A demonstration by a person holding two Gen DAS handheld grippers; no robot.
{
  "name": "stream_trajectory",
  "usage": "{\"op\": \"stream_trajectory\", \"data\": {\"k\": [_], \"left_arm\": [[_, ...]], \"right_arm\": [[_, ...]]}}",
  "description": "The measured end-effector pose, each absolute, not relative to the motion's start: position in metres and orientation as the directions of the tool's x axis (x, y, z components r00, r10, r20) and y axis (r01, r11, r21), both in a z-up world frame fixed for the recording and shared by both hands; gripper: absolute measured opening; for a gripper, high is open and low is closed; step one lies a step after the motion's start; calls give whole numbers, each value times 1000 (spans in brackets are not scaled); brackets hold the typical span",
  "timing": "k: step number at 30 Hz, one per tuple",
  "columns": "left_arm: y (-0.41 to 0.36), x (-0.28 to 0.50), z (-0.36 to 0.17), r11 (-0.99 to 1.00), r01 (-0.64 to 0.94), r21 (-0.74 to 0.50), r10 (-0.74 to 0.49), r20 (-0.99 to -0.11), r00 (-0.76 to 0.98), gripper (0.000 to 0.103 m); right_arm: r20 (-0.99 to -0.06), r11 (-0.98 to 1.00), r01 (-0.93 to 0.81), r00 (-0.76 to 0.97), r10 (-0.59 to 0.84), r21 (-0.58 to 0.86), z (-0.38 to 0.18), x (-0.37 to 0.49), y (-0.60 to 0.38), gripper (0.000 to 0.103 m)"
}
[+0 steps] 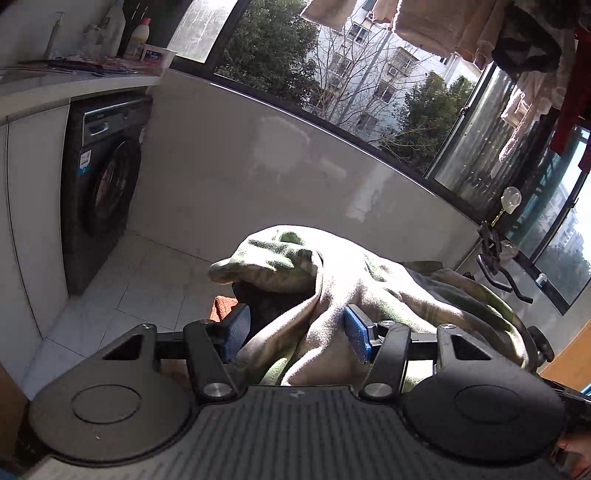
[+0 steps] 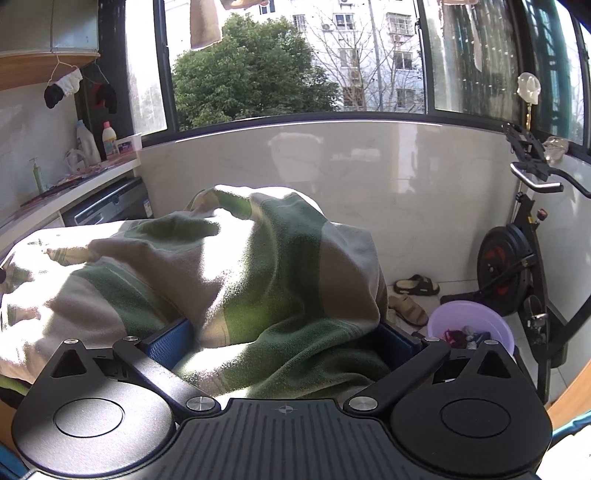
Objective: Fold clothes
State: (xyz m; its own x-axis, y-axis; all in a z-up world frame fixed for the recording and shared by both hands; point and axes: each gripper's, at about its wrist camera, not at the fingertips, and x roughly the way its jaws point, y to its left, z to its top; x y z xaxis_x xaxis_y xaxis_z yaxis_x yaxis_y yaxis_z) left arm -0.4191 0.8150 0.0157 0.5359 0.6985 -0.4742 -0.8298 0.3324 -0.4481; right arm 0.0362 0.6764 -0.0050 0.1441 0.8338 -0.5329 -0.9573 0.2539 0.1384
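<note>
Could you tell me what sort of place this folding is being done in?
Most likely an enclosed laundry balcony of a flat: a front-loading washing machine sits under a counter, laundry hangs overhead by the windows, and detergent bottles stand on the counter.

washing machine (image 1: 103, 184) | exercise bike (image 2: 517, 258) | purple basin (image 2: 469, 321) beside sandals (image 2: 415, 286)

Both cameras sat low, each looking forward along its own fingers at very close range. The left view faced the tiled wall (image 1: 236, 162) and washing machine (image 1: 99, 188) (tilted); the right faced the window (image 2: 295, 59) squarely. Both shared the striped garment (image 2: 236, 266), wall and exercise bike (image 2: 517, 254).
</note>
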Motion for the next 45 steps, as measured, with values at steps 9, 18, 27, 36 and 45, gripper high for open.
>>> {"op": "stream_trajectory", "data": {"k": [9, 18, 27, 36, 45], "left_arm": [[825, -406, 18, 434, -851, -295, 655, -546, 523, 57], [820, -395, 19, 464, -840, -280, 664, -518, 539, 2], [826, -460, -25, 230, -890, -393, 662, -607, 439, 2], [777, -393, 56, 453, -882, -131, 763, -454, 459, 92], [746, -282, 29, 564, -823, 66, 719, -530, 450, 102]], "right_arm": [[-533, 263, -954, 149, 833, 144, -5, 36, 676, 102], [-537, 272, -951, 155, 829, 146, -4, 33, 678, 102], [-539, 279, -947, 153, 828, 159, -6, 35, 678, 102], [-529, 297, -944, 179, 830, 147, 6, 28, 675, 102], [-551, 339, -934, 225, 804, 114, 12, 12, 673, 102]]}}
